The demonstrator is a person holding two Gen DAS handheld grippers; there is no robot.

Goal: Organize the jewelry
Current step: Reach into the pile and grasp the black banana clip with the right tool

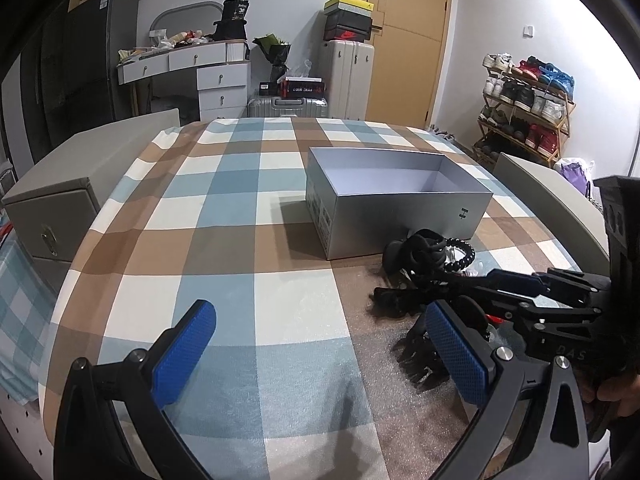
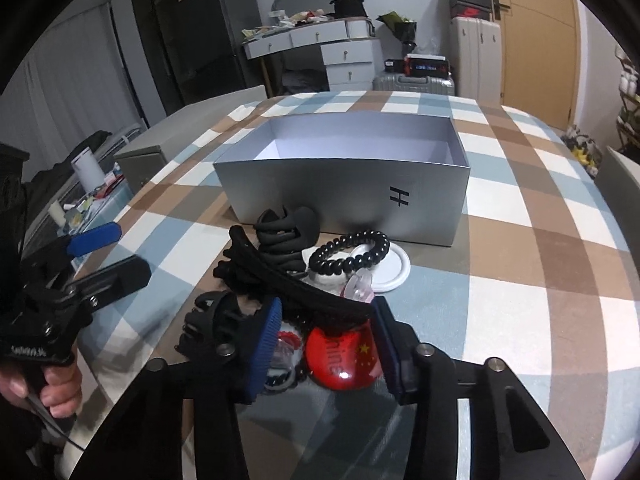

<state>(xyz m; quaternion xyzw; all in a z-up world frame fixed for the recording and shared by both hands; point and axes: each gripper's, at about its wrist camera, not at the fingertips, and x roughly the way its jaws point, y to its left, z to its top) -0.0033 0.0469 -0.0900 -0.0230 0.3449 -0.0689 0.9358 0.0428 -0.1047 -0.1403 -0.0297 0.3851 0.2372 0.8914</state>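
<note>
My right tool has narrowed around the red clip, seemingly gripping it, left tool open and empty; next, lift into the silver box.

One open silver box is sitting at twelve o'clock. Two black claw clips are lying at eleven and nine o'clock. One long black clip, one black coil hair tie, one white disc and one red badge are crowding the centre.
</note>
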